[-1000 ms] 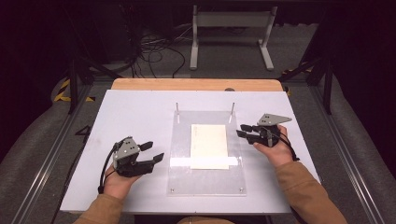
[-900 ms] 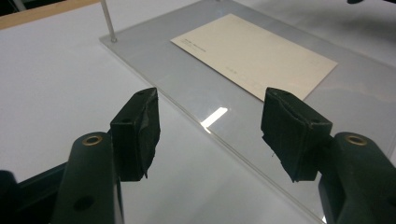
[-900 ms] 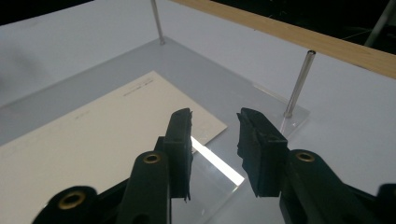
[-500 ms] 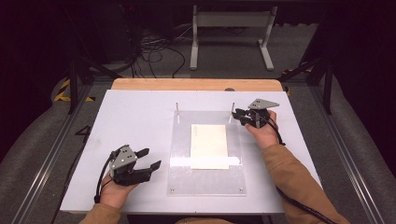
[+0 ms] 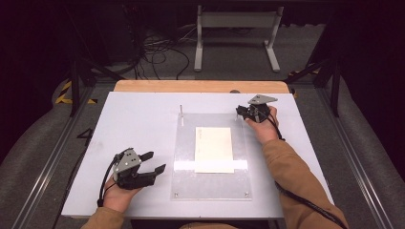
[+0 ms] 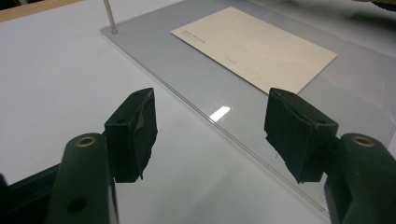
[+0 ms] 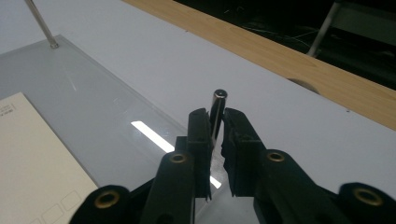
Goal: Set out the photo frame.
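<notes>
The right gripper (image 7: 215,135), whose jaws have just been closing, clamps the thin upright steel pin (image 7: 217,109) at the clear acrylic plate's (image 5: 186,167) upper-right corner; the pin's long axis stands vertical. The left gripper (image 5: 154,162) rests agape, lower left.

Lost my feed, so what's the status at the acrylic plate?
Right gripper closing on upright metal pin at plate's far corner. Left gripper open, empty, beside clear plate. Card untouched. Nothing obstructing.

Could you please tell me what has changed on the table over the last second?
The right tool moved to the far upright metal pin on the clear acrylic plate and has just been closing around it. The left tool, cream paper card and plate stayed put.
</notes>
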`<state>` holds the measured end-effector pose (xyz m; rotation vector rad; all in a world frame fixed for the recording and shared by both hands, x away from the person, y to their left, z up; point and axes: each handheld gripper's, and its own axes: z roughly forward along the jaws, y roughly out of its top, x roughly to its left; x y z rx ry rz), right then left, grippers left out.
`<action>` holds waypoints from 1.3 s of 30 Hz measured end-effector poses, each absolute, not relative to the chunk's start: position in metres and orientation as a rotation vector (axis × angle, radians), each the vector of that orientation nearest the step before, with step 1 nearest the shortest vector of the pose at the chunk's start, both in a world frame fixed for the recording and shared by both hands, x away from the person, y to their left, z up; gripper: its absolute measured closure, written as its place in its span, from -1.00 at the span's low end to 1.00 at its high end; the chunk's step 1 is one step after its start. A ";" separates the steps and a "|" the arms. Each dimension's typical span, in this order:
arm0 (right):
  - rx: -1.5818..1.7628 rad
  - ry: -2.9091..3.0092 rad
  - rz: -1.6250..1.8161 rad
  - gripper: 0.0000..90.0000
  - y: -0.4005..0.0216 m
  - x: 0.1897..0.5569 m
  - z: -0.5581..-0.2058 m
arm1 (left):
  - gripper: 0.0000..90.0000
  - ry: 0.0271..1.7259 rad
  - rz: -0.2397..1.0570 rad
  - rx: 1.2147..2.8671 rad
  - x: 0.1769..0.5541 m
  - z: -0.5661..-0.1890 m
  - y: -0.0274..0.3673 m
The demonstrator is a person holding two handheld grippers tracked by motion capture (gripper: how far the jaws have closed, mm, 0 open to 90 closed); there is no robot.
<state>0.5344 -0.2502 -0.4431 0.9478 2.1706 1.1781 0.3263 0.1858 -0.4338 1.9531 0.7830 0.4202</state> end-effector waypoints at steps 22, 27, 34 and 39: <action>0.998 2.149 1.234 0.89 -0.249 0.539 -0.453 | -0.23 0.767 0.403 1.954 0.329 -0.436 0.181; 1.041 2.138 1.239 0.90 -0.248 0.539 -0.453 | -0.23 0.766 0.408 1.953 0.328 -0.435 0.180; 1.245 2.144 1.241 0.88 -0.246 0.545 -0.449 | -0.23 0.756 0.405 1.967 0.328 -0.436 0.181; 1.271 2.135 1.261 0.88 -0.247 0.546 -0.450 | -0.23 0.765 0.401 1.961 0.329 -0.437 0.183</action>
